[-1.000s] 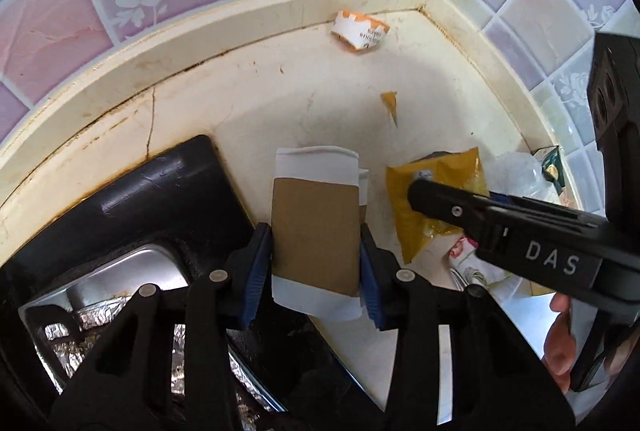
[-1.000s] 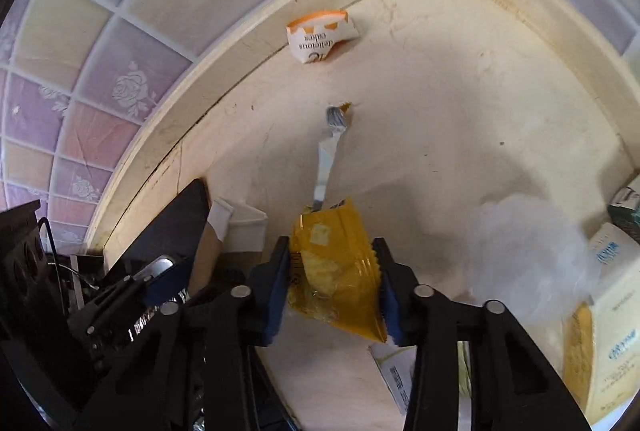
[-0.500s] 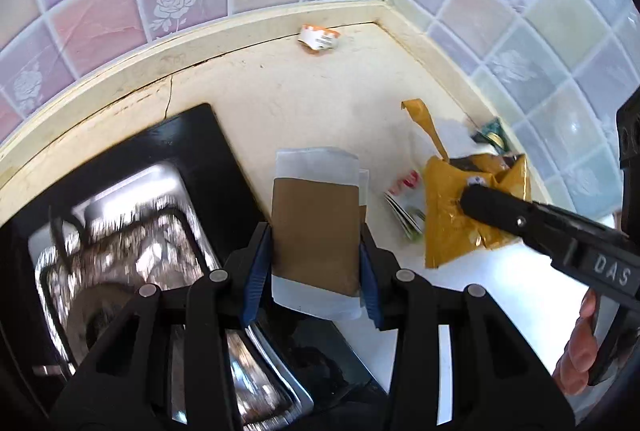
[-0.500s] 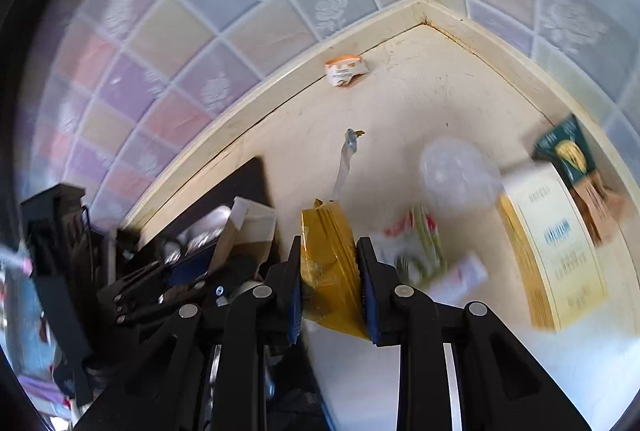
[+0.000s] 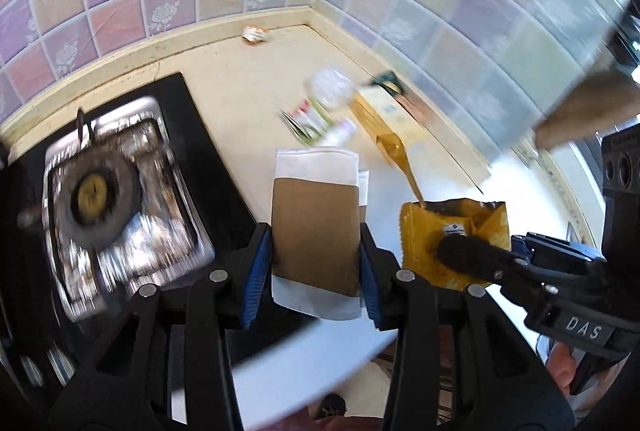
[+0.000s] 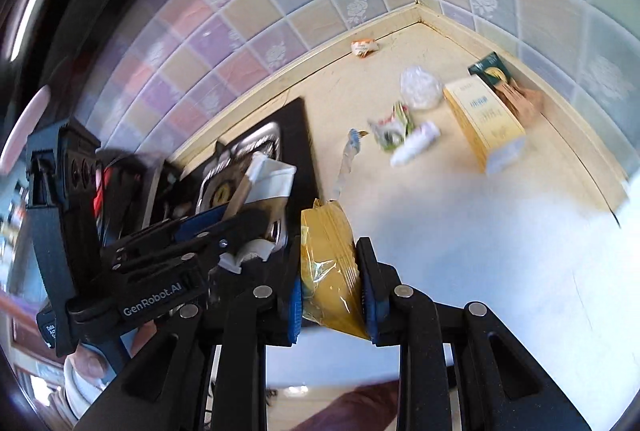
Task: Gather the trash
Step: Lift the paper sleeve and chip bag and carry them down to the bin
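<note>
My left gripper (image 5: 316,251) is shut on a flattened white paper cup with a brown sleeve (image 5: 314,231), held above the counter's front edge. My right gripper (image 6: 330,279) is shut on a yellow snack wrapper (image 6: 328,263) with a torn strip hanging off it. The wrapper also shows in the left wrist view (image 5: 452,235), to the right of the cup. The cup shows in the right wrist view (image 6: 266,179), to the left. Both are lifted off the cream counter (image 6: 460,211).
A gas stove (image 5: 104,199) is set in the counter at left. More trash lies toward the tiled corner: an orange-white wrapper (image 6: 364,47), a clear plastic lid (image 6: 419,87), a crumpled packet (image 6: 390,127), a white tube (image 6: 414,143), a yellow box (image 6: 484,119).
Both grippers have pulled back and up from the counter with the cup and the wrapper. The corner and the other trash now look smaller and farther off.
</note>
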